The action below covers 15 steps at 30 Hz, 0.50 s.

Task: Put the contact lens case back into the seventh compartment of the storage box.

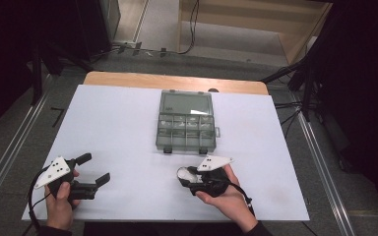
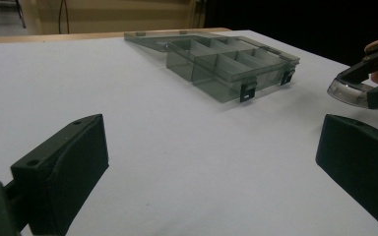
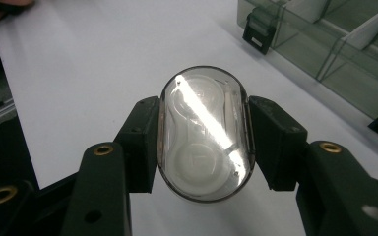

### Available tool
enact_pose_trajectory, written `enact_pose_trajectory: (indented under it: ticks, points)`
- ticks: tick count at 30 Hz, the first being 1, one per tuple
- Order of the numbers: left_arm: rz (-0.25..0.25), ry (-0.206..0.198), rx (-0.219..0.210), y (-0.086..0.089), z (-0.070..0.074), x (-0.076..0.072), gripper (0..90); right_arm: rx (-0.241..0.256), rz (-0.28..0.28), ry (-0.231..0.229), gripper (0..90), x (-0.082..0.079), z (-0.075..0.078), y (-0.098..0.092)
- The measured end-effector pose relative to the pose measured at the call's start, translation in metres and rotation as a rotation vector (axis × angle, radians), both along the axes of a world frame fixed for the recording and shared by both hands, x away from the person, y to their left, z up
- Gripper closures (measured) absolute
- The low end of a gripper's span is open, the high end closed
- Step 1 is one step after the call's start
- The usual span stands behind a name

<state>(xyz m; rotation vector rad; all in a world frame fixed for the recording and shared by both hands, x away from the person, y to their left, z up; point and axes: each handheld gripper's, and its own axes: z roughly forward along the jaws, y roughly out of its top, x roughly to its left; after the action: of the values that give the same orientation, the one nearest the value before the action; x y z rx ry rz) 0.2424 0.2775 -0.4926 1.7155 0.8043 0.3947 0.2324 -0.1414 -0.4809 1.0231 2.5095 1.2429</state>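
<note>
A smoky clear compartment box (image 1: pixel 186 123) lies open mid-table, lid flat behind it; it also shows in the left gripper view (image 2: pixel 221 66) and in the right gripper view (image 3: pixel 334 44). My right gripper (image 1: pixel 184 177) is shut on a clear oval case (image 3: pixel 204 132) holding white round parts, low over the table in front of the box. In the left gripper view, that case (image 2: pixel 347 92) shows at the far right. My left gripper (image 1: pixel 94 169) stands open near the front left, nothing between its jaws (image 2: pixel 211 162).
A white sheet (image 1: pixel 123 132) covers the table, with a wooden edge (image 1: pixel 172 81) at the back. Black stands and cables (image 1: pixel 295 93) lie on the floor to the right. Dark curtains flank both sides.
</note>
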Motion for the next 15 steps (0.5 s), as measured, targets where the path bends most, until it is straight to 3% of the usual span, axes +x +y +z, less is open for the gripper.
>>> enact_pose_trajectory:
  ticks: [15]
  points:
    - [0.000, 0.004, 0.002, -0.001, -0.001, 0.000, 0.0, 0.026, -0.030, -0.007, 47.0, 0.013, 0.013, -0.010]
